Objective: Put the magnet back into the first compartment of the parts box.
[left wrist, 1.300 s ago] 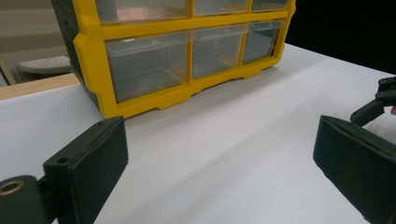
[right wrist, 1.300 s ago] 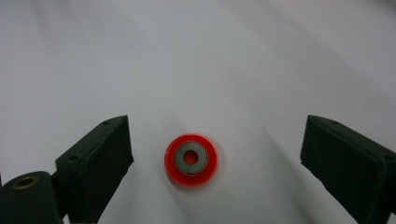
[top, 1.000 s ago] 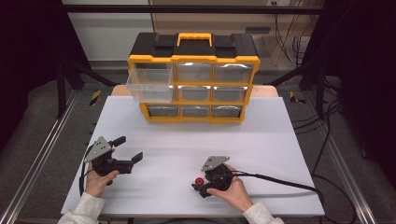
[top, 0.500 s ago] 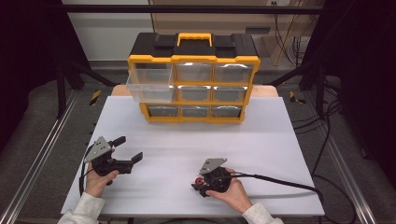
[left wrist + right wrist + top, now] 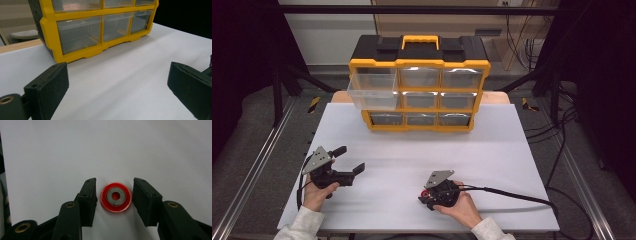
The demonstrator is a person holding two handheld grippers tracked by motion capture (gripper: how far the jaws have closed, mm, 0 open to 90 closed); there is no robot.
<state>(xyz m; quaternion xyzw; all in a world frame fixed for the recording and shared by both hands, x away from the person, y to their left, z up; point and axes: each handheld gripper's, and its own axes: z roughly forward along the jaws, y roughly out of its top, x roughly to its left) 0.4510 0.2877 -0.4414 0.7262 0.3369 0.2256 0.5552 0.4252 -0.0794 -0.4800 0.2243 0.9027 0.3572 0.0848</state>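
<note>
Here, the right claw [image 5: 426, 196] sits at about five o'clock on the white desk [image 5: 492, 150], its jaws parted around a small red plastic disc with a grey metal ring centre [image 5: 116, 197], close on both sides but not touching; the left claw [image 5: 349, 160], at eight o'clock, gapes wide and holds nothing; the yellow-and-black plastic drawer cabinet [image 5: 419, 82] stands at twelve o'clock, its top-left clear drawer [image 5: 371, 90] pulled out.
</note>
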